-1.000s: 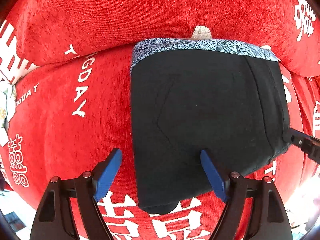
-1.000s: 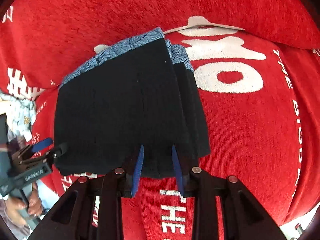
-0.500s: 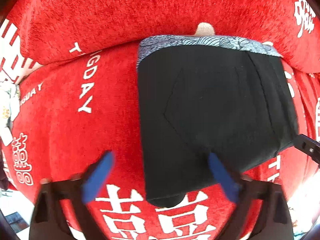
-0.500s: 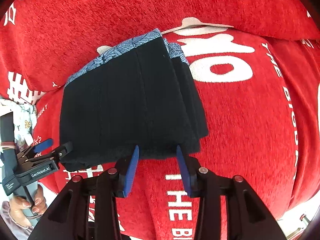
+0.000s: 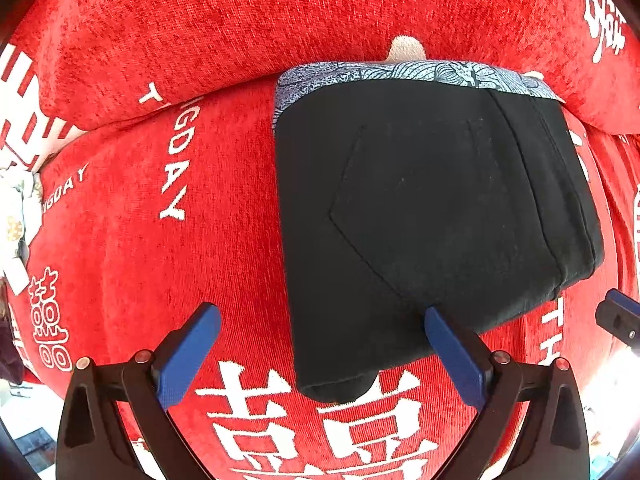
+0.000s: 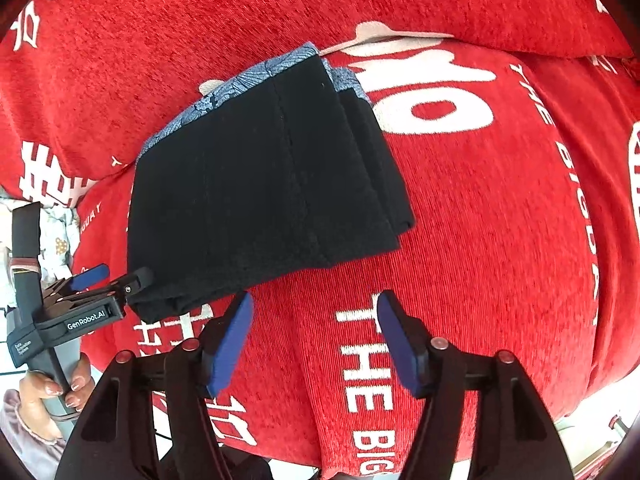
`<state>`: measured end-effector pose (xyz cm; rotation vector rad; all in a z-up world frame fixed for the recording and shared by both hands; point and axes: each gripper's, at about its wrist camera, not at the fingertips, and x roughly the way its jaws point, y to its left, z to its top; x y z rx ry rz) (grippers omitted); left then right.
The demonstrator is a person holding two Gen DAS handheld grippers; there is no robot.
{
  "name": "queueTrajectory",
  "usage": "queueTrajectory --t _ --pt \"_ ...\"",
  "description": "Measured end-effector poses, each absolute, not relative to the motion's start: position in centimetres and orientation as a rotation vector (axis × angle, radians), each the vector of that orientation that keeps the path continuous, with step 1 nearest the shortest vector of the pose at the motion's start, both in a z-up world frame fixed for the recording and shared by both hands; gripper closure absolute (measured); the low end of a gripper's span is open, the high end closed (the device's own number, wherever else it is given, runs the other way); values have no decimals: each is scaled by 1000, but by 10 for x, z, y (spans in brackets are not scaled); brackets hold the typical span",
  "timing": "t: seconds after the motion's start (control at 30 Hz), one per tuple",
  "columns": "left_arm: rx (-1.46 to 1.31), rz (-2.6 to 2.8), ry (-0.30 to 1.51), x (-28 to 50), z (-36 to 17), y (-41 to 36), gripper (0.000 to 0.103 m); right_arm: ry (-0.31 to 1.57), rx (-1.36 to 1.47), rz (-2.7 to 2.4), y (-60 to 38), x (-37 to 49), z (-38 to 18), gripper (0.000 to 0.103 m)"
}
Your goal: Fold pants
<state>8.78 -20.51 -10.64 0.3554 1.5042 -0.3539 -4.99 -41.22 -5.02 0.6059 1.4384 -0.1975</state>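
Pants lie folded into a compact black stack on the red cushion, patterned blue-grey waistband at the far edge against the back cushion. Left tongs spread wide, released, straddling the near left corner of the stack, right blue pad at its near edge. Right tongs also released, parted, just clear of the near edge, nothing between the pads. Hand grips the left handle.
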Motion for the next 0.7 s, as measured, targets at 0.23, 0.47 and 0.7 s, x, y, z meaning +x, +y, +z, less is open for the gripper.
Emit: queueTrajectory --t 0.23,0.47,0.7 --pt "333 -362 1514 87 -101 -204 1 1449 631 -219 -413 -60 -55 34" --pt "322 -364 1508 92 -93 -201 1 1451 666 -245 -418 -69 -59 34" --pt "327 -378 1510 99 -92 -209 1 1448 678 -263 -427 -72 -59 34"
